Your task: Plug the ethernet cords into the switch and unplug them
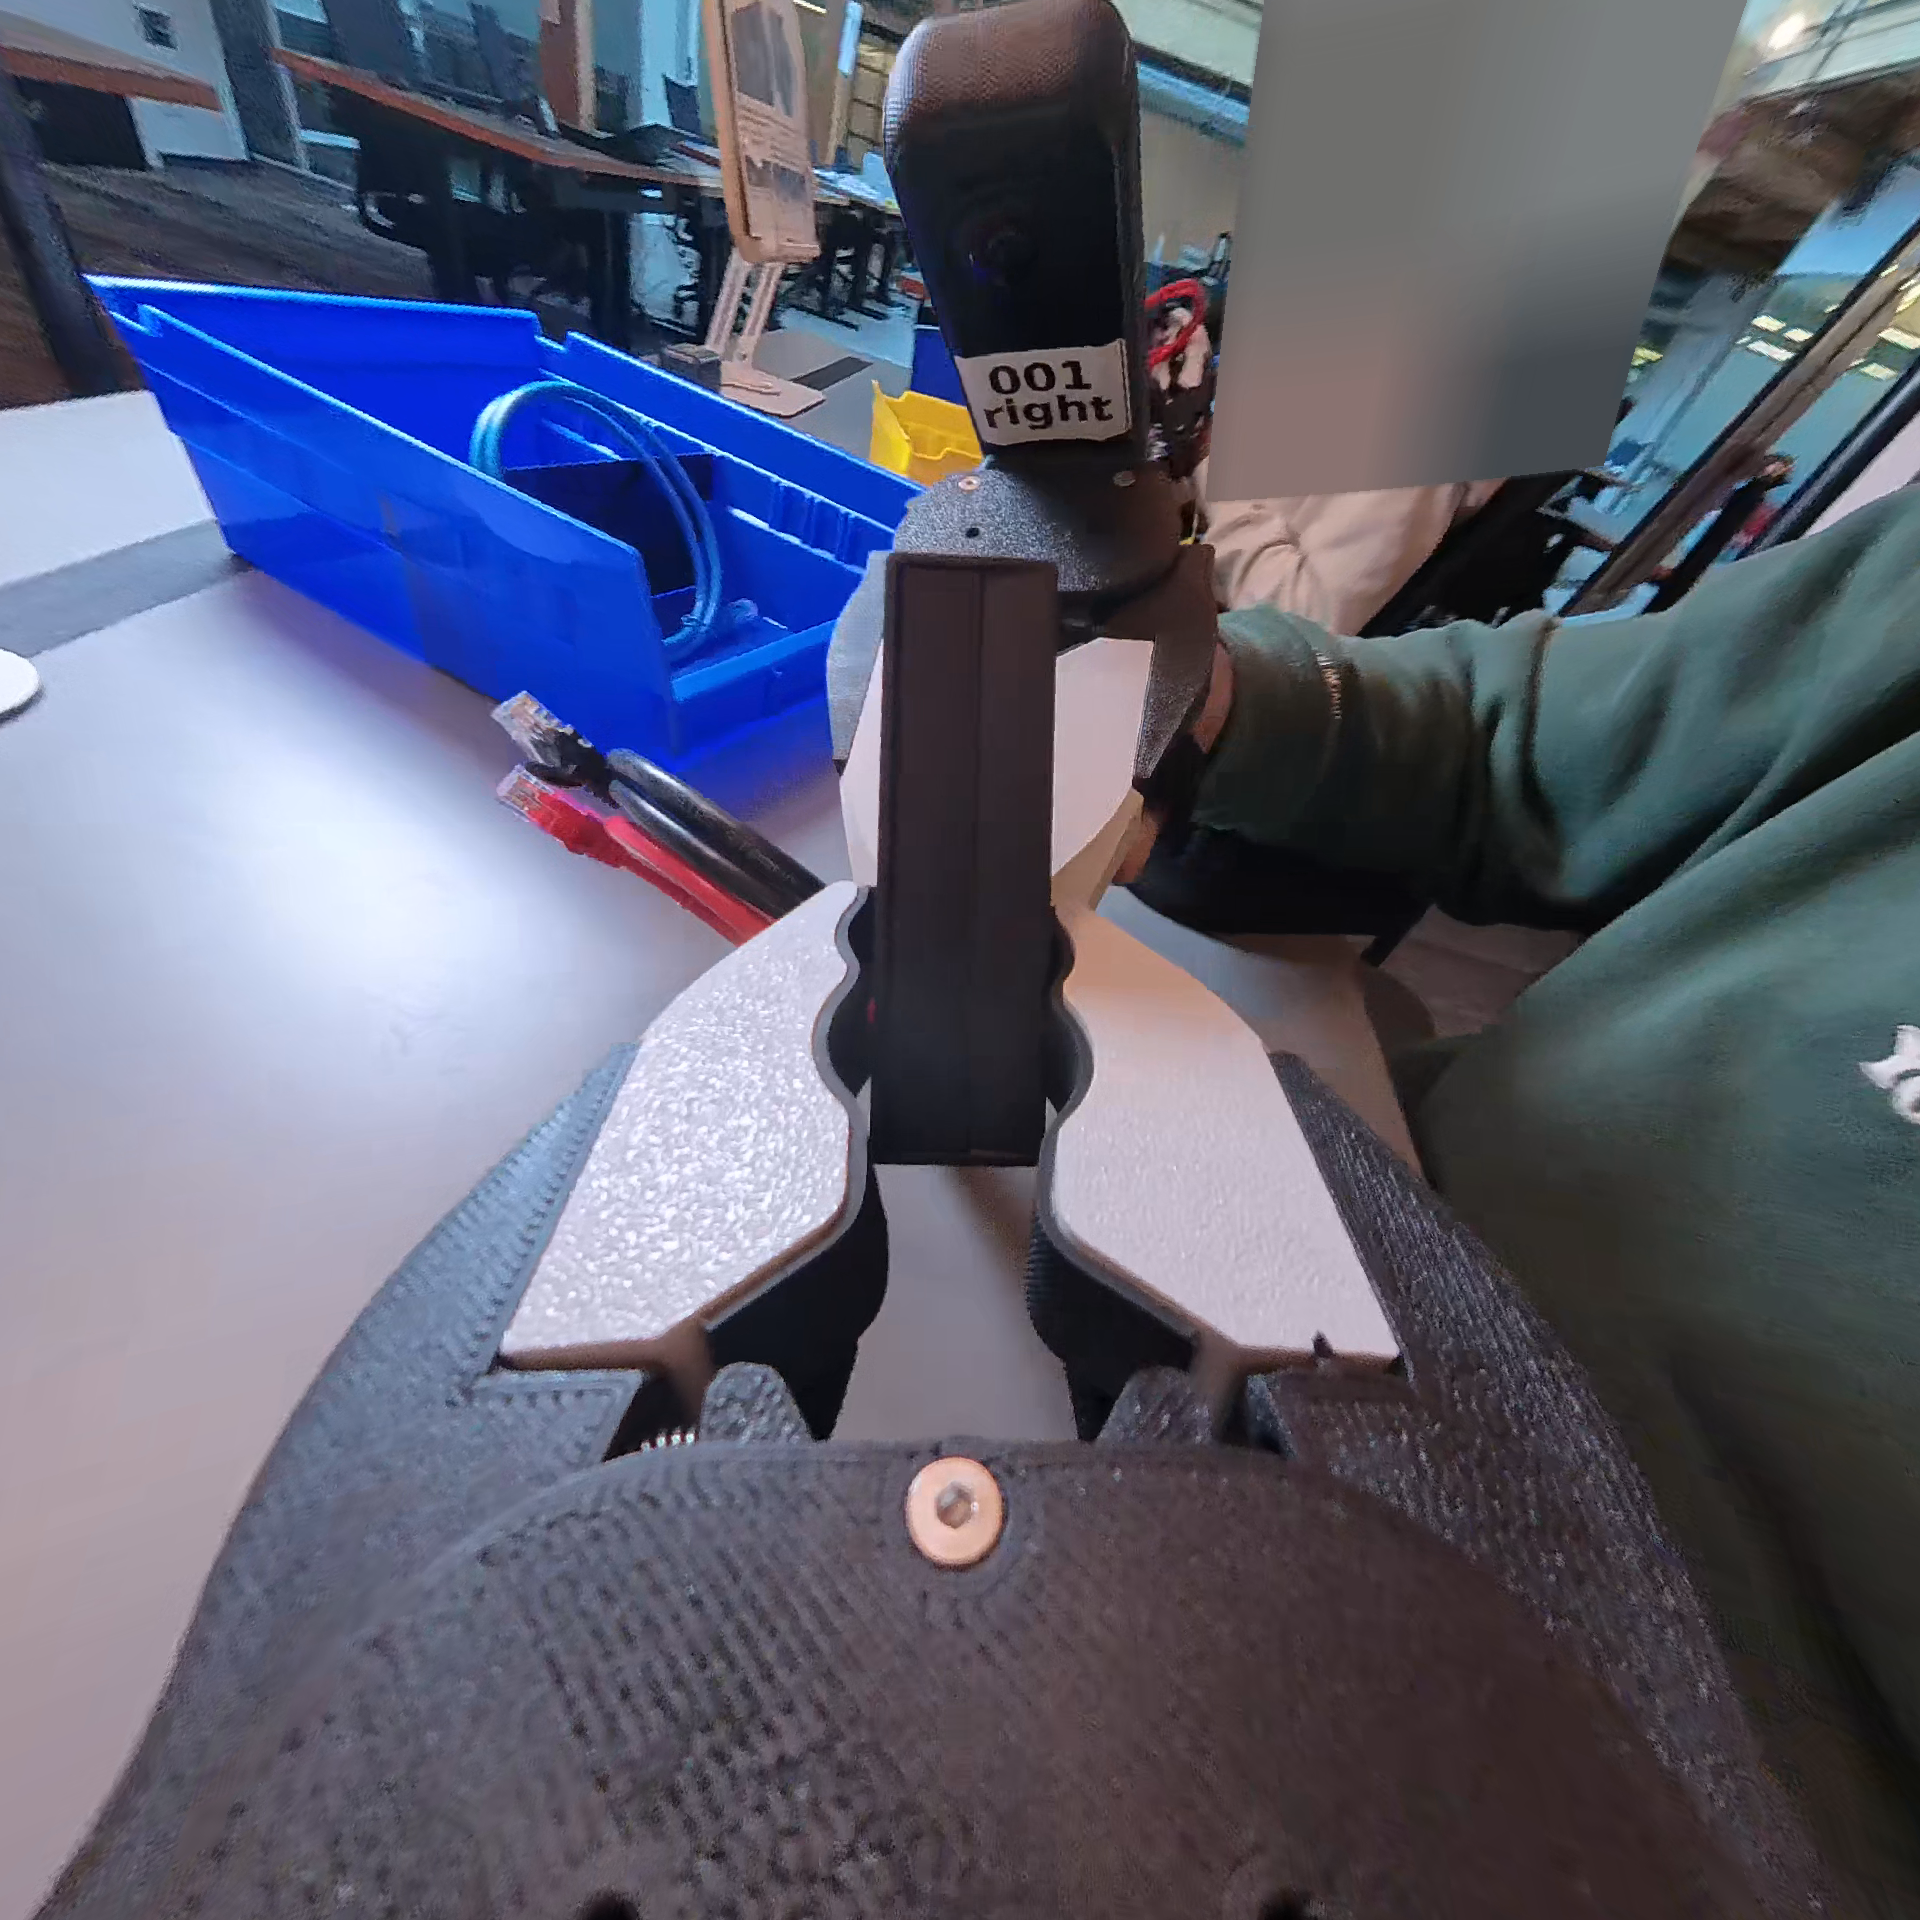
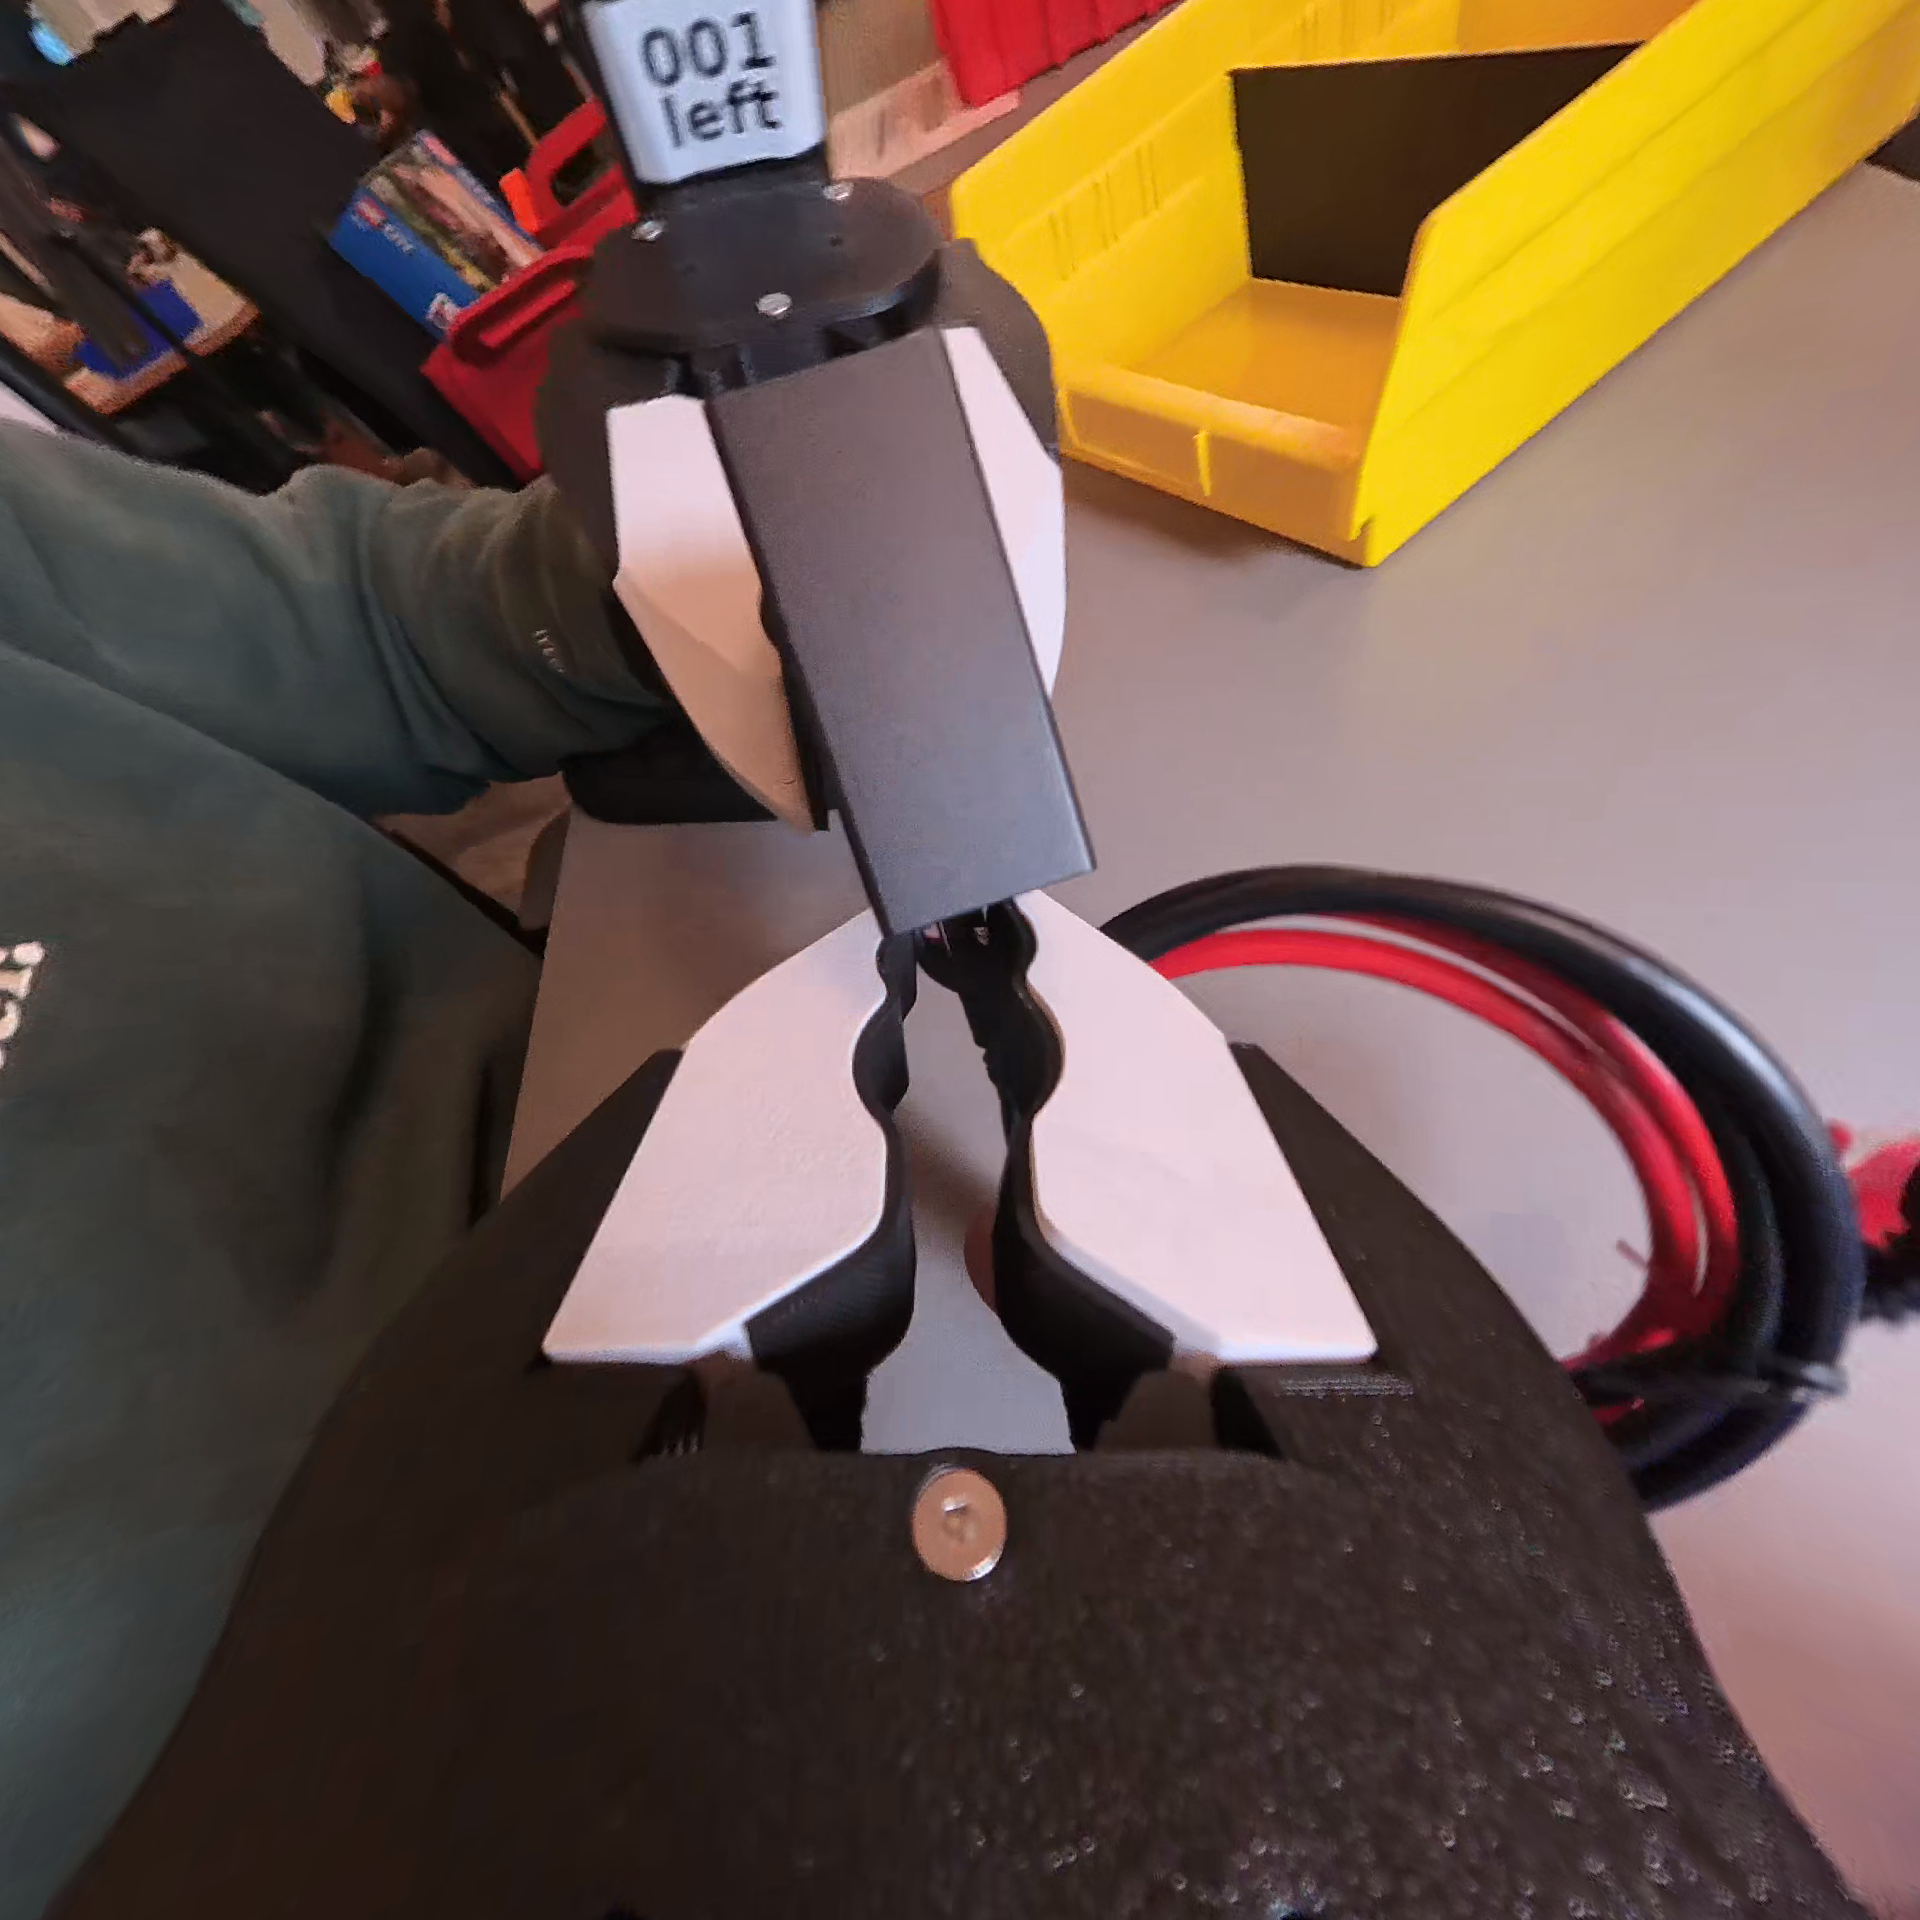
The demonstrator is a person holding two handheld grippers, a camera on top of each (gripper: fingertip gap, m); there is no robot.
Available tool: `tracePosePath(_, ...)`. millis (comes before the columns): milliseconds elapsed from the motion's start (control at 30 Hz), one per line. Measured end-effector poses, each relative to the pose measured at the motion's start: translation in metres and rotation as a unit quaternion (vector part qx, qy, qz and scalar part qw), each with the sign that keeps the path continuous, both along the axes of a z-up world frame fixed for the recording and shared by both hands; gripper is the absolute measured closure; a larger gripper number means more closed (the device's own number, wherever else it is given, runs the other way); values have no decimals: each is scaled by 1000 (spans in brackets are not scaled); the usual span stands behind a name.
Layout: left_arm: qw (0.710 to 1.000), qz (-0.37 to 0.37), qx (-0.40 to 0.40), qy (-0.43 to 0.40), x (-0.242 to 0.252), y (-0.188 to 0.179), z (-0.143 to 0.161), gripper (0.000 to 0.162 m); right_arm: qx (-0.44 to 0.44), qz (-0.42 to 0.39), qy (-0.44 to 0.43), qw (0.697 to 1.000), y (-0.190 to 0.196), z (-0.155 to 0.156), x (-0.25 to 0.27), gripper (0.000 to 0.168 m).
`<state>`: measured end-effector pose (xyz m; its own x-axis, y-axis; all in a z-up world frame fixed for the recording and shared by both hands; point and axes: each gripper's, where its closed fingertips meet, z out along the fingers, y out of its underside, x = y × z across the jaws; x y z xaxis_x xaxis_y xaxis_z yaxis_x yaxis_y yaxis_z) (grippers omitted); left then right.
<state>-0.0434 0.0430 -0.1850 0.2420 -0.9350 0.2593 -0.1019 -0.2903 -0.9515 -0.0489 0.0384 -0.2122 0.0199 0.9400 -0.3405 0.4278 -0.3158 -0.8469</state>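
The switch [image 1: 961, 831] is a long black box held above the grey table. My left gripper [image 1: 961, 935] is shut on its near end. In the right wrist view the switch [image 2: 894, 623] points toward me. My right gripper [image 2: 961, 961] is shut on a black ethernet plug [image 2: 985, 1003] right at the switch's port end; the port itself is hidden. The black cord [image 2: 1766, 1132] and a red cord [image 2: 1558, 1029] lie coiled on the table to the right. Their other ends, a black-cord plug [image 1: 535, 722] and a red plug [image 1: 530, 795], lie loose on the table.
A blue bin [image 1: 436, 561] holding a blue cable [image 1: 686, 499] stands at the back left. A yellow bin [image 2: 1455, 343] stands at the back right of the right wrist view. A person's green sleeve [image 1: 1558, 748] is close on the right. Only a small space, under 4 cm, lies between the two pairs of fingers.
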Motion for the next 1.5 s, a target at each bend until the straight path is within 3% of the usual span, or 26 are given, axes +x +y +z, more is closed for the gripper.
tracePosePath(167, 994, 50, 92, 9, -2, 7, 9, 132, 6, -69, -4, 998, 17, -1, 5, 155)
tracePosePath(200, 993, 32, 111, -20, -4, -2, 24, 133, 30, -108, -25, 993, 33, -8, 15, 155)
tracePosePath(233, 990, 23, 125, -58, -7, -11, 43, 133, -11, -98, -5, 995, 30, -5, 19, 155)
tracePosePath(267, 987, 36, 146, -61, -11, -12, 52, 132, -25, -81, 21, 996, 19, 8, 21, 155)
tracePosePath(333, 984, 62, 149, -72, -21, -3, 59, 132, 90, -88, 8, 992, 17, 34, 28, 154)
tracePosePath(433, 986, 68, 94, -123, -39, 11, 64, 132, 157, -127, 24, 979, 38, 92, 60, 155)
tracePosePath(500, 985, 70, 70, -141, -46, 16, 64, 133, 181, -172, -7, 968, 67, 110, 91, 154)
tracePosePath(600, 987, 63, 51, -142, -45, 18, 59, 132, 183, -238, -81, 950, 121, 106, 135, 154)
tracePosePath(667, 987, 59, 48, -140, -42, 16, 57, 132, 157, -279, -130, 938, 155, 86, 163, 154)
tracePosePath(800, 986, 52, 33, -157, -38, 14, 58, 132, 121, -371, -245, 887, 206, 19, 216, 129)
tracePosePath(867, 984, 52, 16, -170, -38, 16, 57, 132, 151, -386, -248, 876, 209, 12, 217, 122)
tracePosePath(967, 982, 49, -7, -181, -38, 20, 52, 132, 198, -333, -152, 909, 180, 42, 170, 120)
tracePosePath(1067, 982, 51, -17, -180, -38, 23, 47, 132, 144, -169, -7, 975, 96, 78, 94, 124)
tracePosePath(1167, 983, 48, -20, -174, -34, 23, 44, 132, 95, -32, 25, 995, 21, 69, 36, 131)
tracePosePath(1267, 984, 39, -21, -170, -27, 19, 41, 132, 130, -5, -1, 991, 6, 40, 2, 130)
tracePosePath(1333, 985, 35, -19, -167, -23, 16, 40, 132, 109, 10, -2, 994, 3, 33, -11, 132)
tracePosePath(1500, 985, 26, -19, -167, -20, 13, 40, 132, 98, 26, 0, 995, 1, 25, -20, 151)
